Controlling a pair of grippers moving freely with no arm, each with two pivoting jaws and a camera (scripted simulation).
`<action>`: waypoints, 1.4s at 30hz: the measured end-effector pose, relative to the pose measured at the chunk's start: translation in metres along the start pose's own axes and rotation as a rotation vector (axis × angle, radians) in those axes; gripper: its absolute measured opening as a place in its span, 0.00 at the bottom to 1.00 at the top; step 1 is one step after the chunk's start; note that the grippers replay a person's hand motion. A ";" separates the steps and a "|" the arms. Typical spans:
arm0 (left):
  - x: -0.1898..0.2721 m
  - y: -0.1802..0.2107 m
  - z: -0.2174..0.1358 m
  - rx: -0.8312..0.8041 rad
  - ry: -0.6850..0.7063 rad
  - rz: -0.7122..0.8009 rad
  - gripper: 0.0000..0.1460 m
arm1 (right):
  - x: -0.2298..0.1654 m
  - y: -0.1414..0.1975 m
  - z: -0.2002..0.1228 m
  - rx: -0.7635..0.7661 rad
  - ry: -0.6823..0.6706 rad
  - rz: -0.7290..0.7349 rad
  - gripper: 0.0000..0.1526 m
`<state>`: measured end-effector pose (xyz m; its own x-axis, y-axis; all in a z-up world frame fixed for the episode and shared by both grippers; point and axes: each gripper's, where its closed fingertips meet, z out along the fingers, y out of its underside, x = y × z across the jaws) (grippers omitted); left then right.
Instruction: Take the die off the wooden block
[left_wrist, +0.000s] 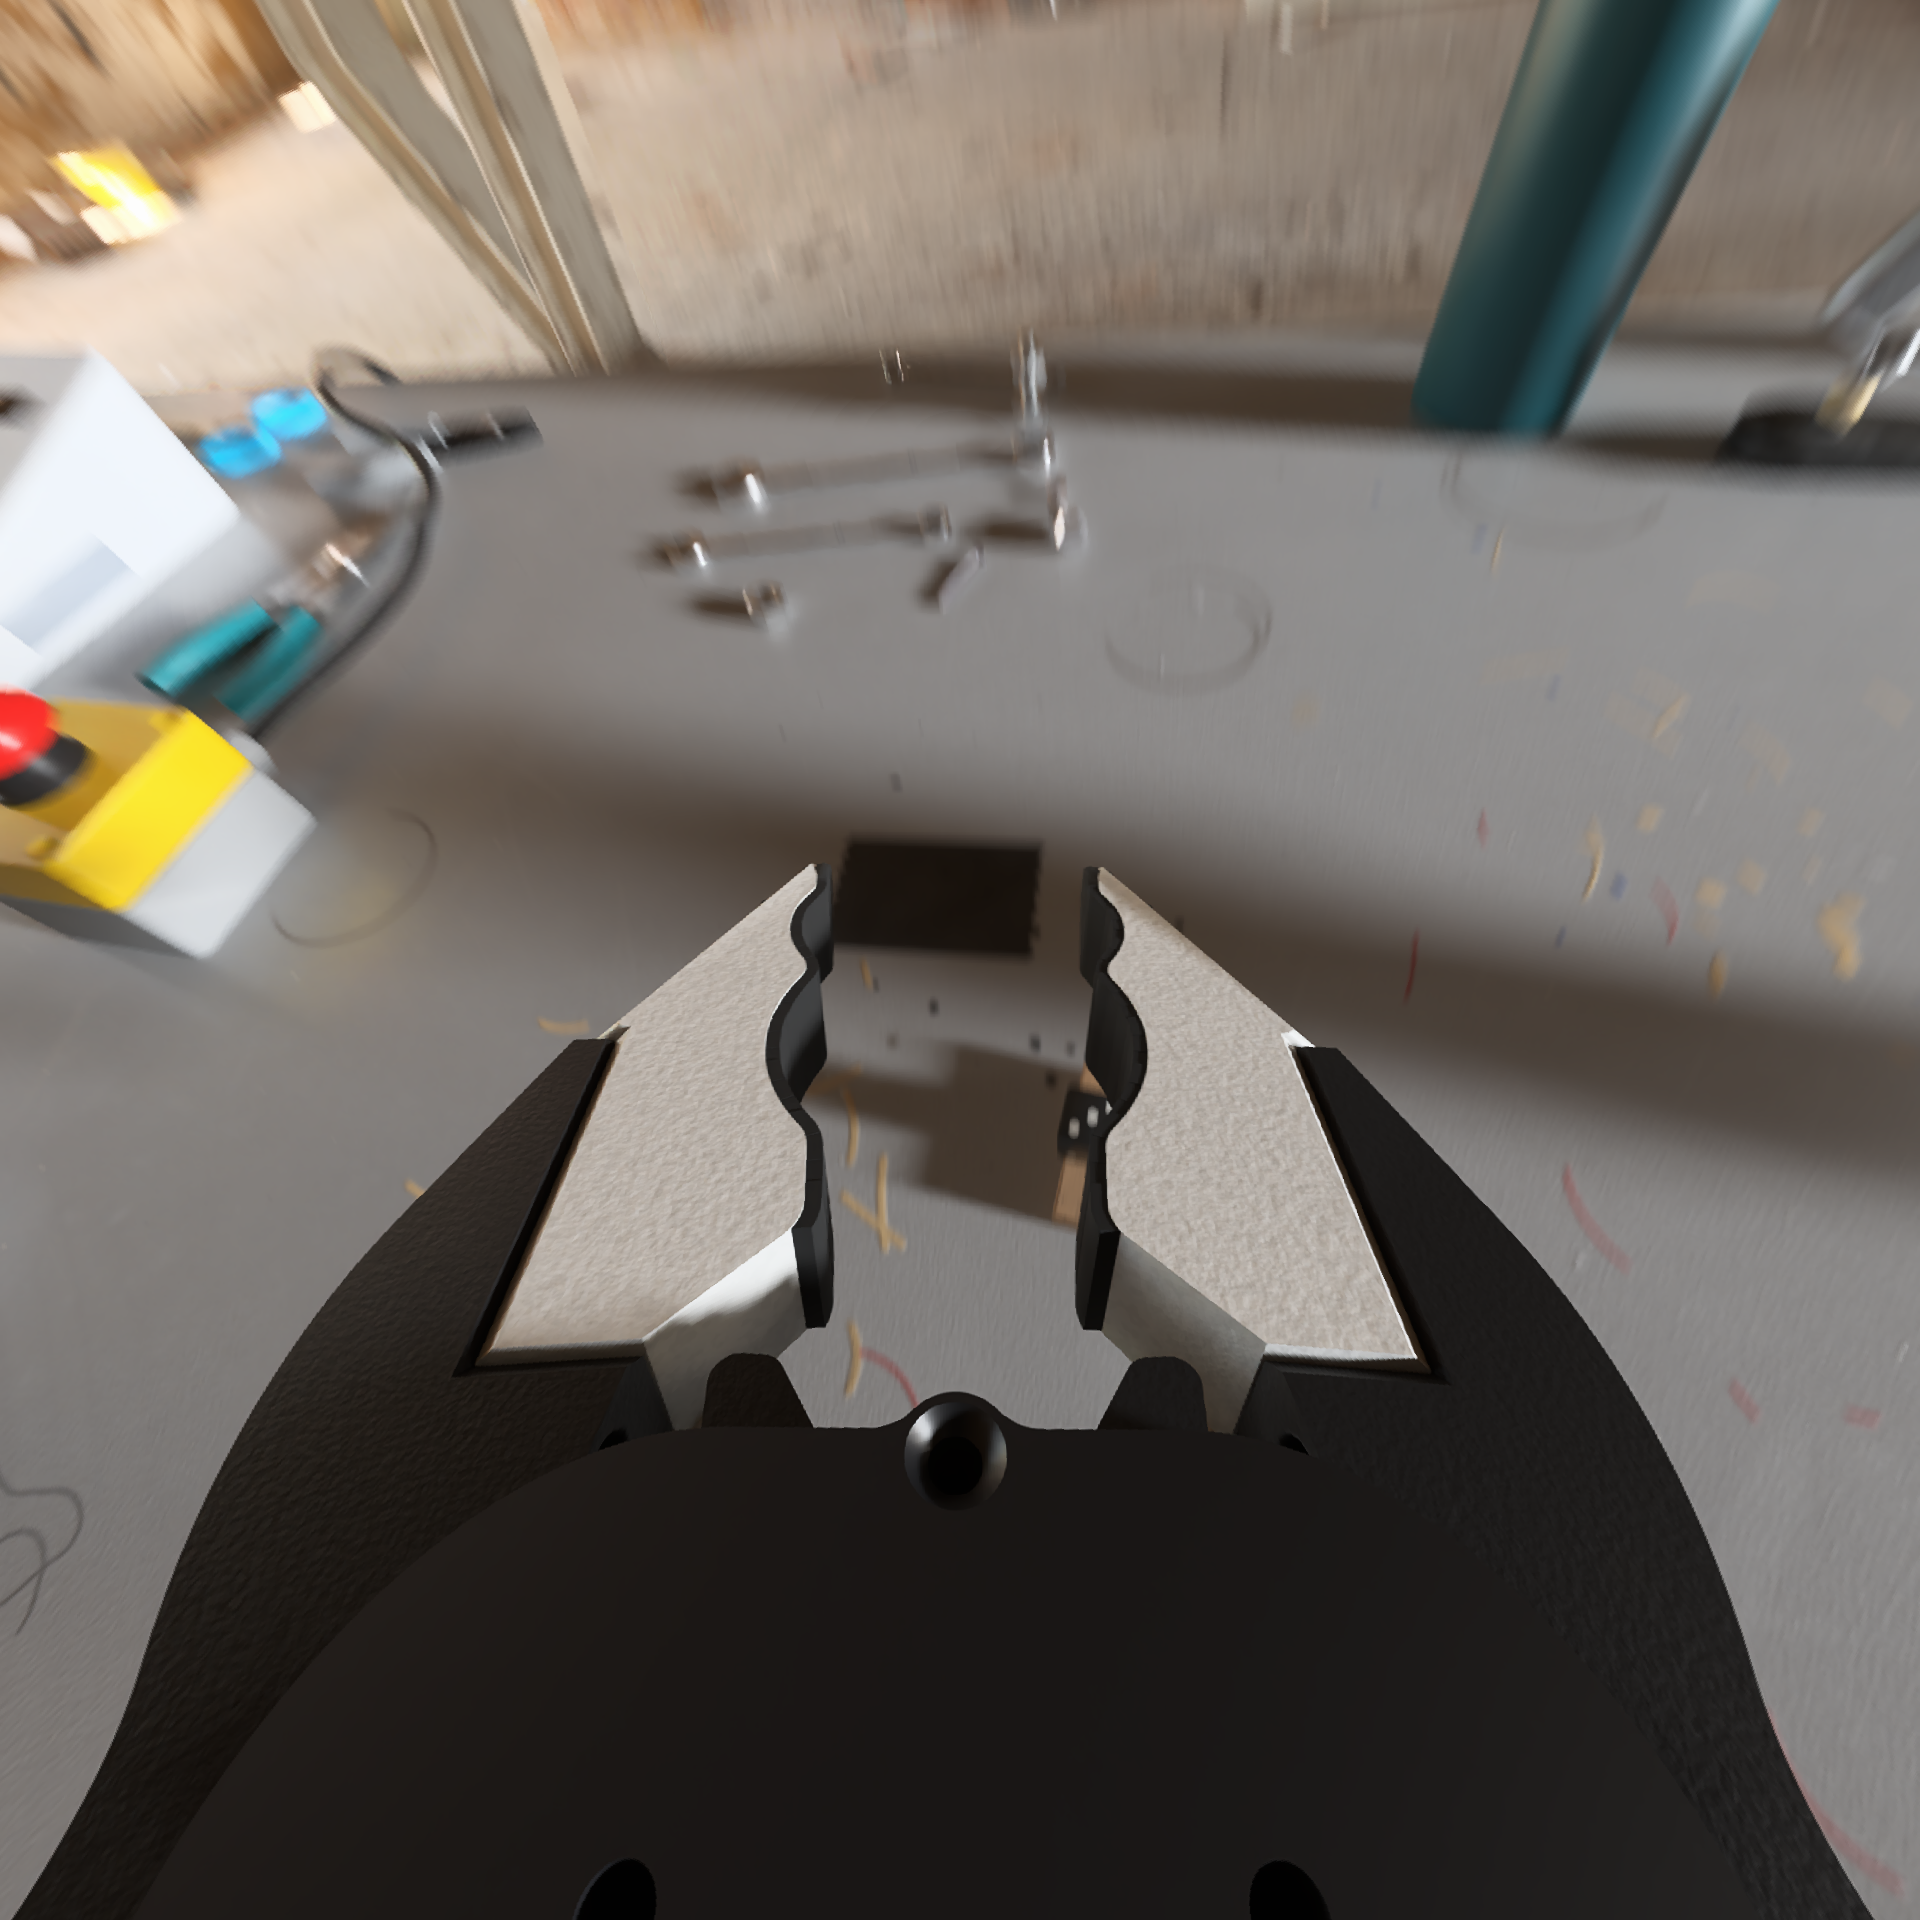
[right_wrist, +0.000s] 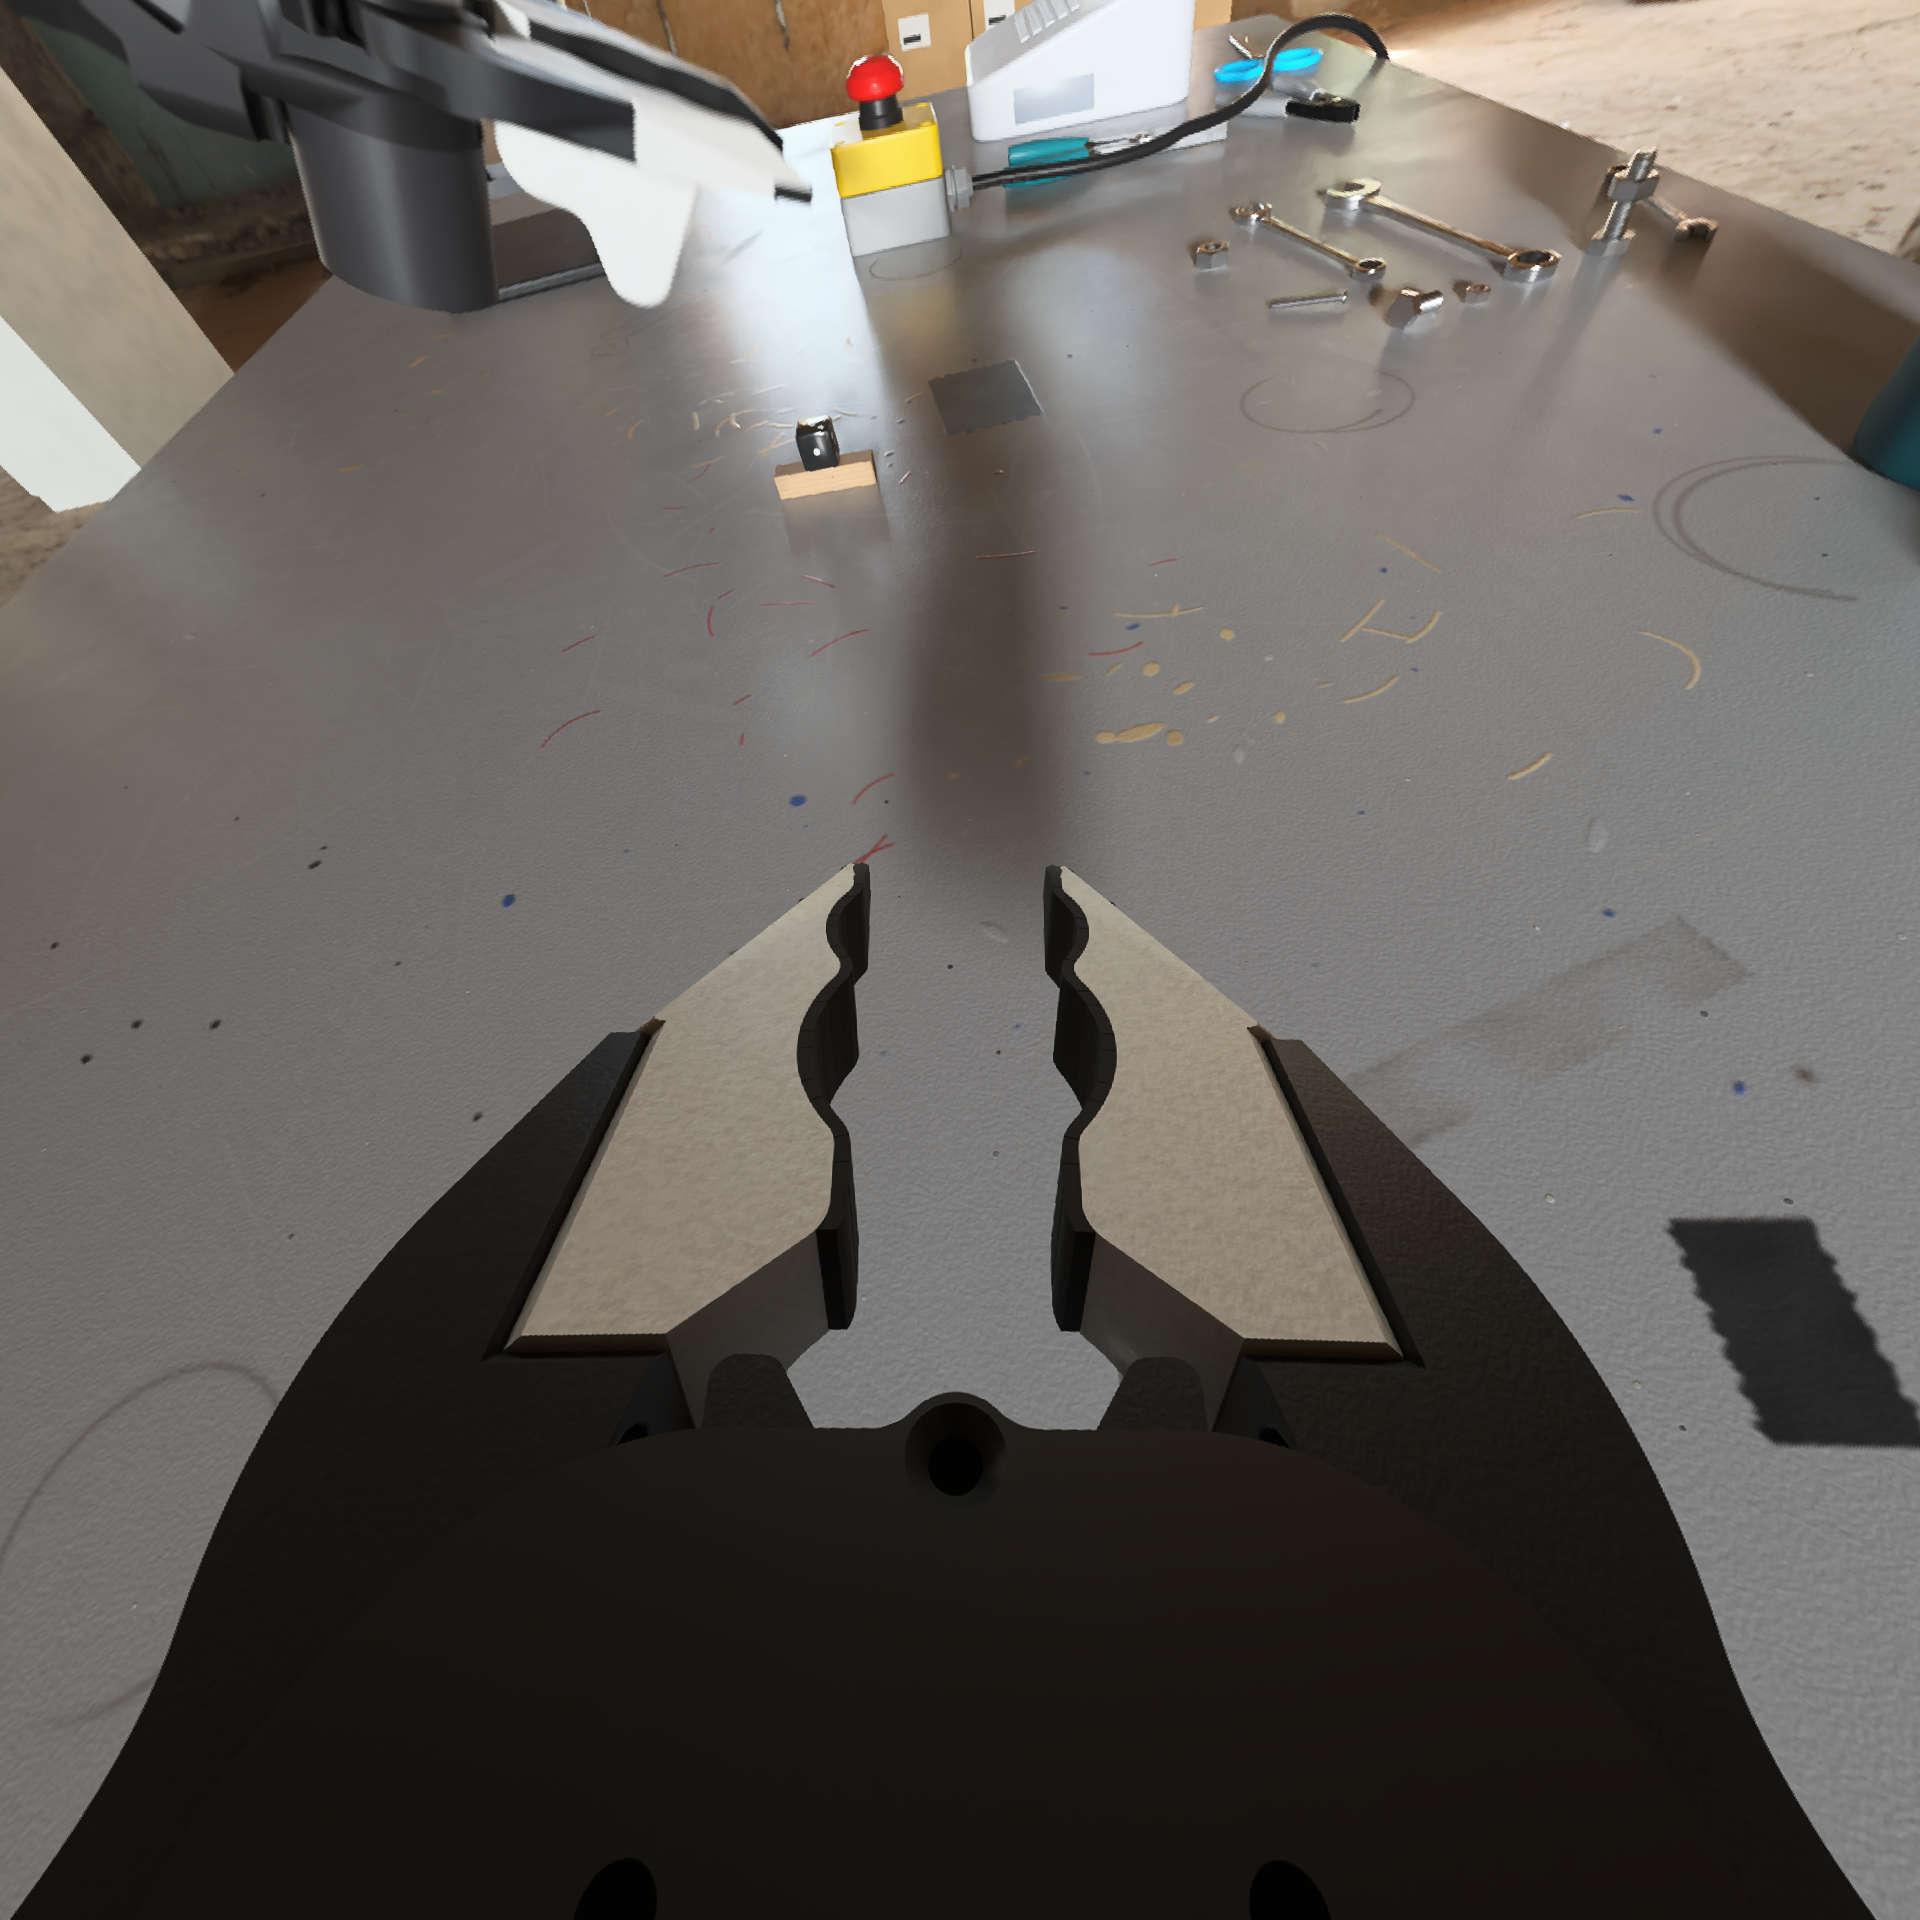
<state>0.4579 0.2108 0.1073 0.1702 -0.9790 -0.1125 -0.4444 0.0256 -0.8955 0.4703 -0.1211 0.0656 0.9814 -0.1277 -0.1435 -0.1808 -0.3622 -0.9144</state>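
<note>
The die (right_wrist: 817, 441), small, black and white-pipped, sits on the left end of the block (right_wrist: 826, 481), far up the grey tabletop (right_wrist: 1351, 935). The left gripper (left_wrist: 956, 904) hangs above it with fingers parted and empty, the die peeking beside the right finger; the right gripper (right_wrist: 956, 883) waits well back, also parted and empty. The die looks light, hard and slick, so pinching two opposite flat faces squarely should keep it from squirting out.
</note>
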 end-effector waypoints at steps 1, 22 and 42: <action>0.002 0.014 0.006 -0.080 0.015 0.023 0.30 | 0.000 0.000 0.000 -0.001 0.001 -0.003 0.22; 0.036 0.087 0.020 -0.471 0.196 0.170 0.12 | -0.001 0.001 0.001 -0.013 0.010 -0.021 0.22; -0.019 0.031 0.003 -0.141 -0.015 -0.059 0.12 | -0.001 0.000 0.001 -0.006 0.016 -0.026 0.22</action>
<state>0.4434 0.2308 0.0810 0.2127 -0.9747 -0.0692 -0.5525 -0.0615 -0.8312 0.4695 -0.1198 0.0651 0.9846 -0.1326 -0.1138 -0.1557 -0.3707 -0.9156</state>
